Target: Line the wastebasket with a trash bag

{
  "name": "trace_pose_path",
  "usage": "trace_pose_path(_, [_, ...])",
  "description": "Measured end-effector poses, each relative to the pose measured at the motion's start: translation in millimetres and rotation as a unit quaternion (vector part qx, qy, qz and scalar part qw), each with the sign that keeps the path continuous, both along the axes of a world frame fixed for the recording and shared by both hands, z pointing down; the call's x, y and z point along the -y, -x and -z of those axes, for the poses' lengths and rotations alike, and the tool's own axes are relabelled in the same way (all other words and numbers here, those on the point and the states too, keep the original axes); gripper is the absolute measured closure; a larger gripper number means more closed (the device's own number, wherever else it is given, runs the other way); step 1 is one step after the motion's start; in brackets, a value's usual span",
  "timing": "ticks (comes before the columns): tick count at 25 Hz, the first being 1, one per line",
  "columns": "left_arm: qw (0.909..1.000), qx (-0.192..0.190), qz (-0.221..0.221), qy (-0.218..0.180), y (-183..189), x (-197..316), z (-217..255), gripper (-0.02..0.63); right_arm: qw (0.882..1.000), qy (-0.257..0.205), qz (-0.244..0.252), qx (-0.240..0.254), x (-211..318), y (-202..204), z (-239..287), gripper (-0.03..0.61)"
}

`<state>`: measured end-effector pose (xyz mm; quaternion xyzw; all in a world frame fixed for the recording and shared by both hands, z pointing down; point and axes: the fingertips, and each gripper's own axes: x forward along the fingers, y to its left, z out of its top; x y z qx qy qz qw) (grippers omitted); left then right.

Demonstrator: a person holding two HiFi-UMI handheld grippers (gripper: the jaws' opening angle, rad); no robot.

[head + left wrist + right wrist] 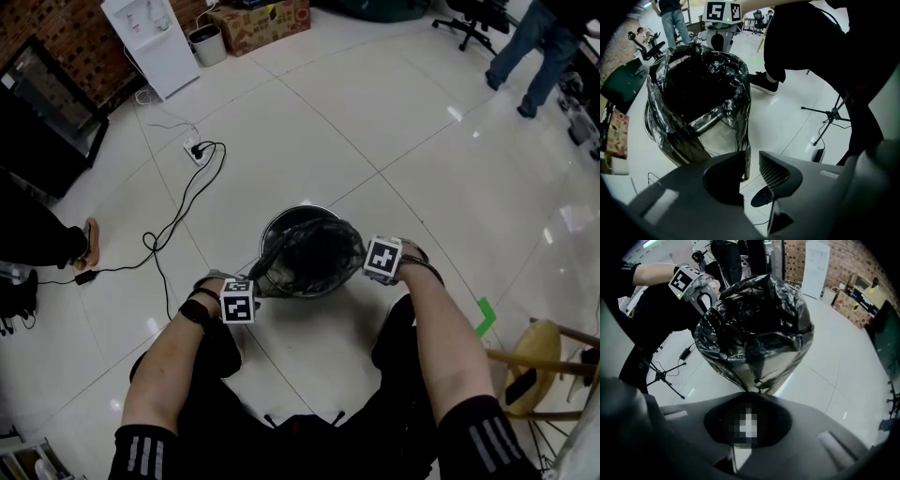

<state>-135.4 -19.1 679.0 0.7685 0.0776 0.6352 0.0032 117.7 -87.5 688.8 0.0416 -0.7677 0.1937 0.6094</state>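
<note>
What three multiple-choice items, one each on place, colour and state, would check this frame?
1. Where does the wastebasket stand? A table; B tiled floor; C chair.
2. What colour is the trash bag? A white; B blue; C black.
3. How are the right tongs? A open, empty; B shut on the trash bag; C out of view.
Key: B, tiles surround it; C, glossy black film drapes its rim; B, the bag's edge runs into the closed tongs.

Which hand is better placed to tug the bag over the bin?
Probably right: the right gripper is shut on the edge of the trash bag, while the left gripper has its jaws apart, film loose between them.
</note>
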Motion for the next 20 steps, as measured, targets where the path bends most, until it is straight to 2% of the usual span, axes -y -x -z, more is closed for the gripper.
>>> trace_pose_path(1, [1.0000,-0.004,0.006,-0.002,-0.1,2.8,1.0,0.509,1.000,-0.013,-0.006,0.008,7.8,2.1,1.3,0.560])
trace_pose_path(4, [0.9994,-0.022,0.028,0.005,0.4,8.1,9.6,0.478,0.998,-0.045,-0.015,0.032,27.7,8.5,13.5,0.465])
trace_pose_path(9, [0.9951,-0.054,0.071,0.041,5.6,11.2,34.4,0.457,0.998,-0.026,-0.021,0.049,25.0,2.7,34.6,0.444])
trace_pose_path(12, [0.9890,-0.089,0.108,0.047,4.1,21.4,58.3,0.457,0.997,-0.032,-0.013,0.064,26.3,3.2,50.3,0.439])
trace_pose_path(16, [0.9745,-0.133,0.181,-0.002,-1.2,64.5,84.0,0.472,0.993,-0.035,0.010,0.108,27.3,12.3,77.8,0.380])
trace_pose_path(18, [0.9662,-0.140,0.214,-0.033,-3.0,90.2,88.3,0.483,0.990,-0.075,-0.002,0.122,48.3,17.0,90.4,0.379])
trace_pose_path(20, [0.9565,-0.144,0.250,-0.044,-4.7,111.4,88.5,0.499,0.983,-0.120,-0.035,0.132,74.5,22.8,100.3,0.379])
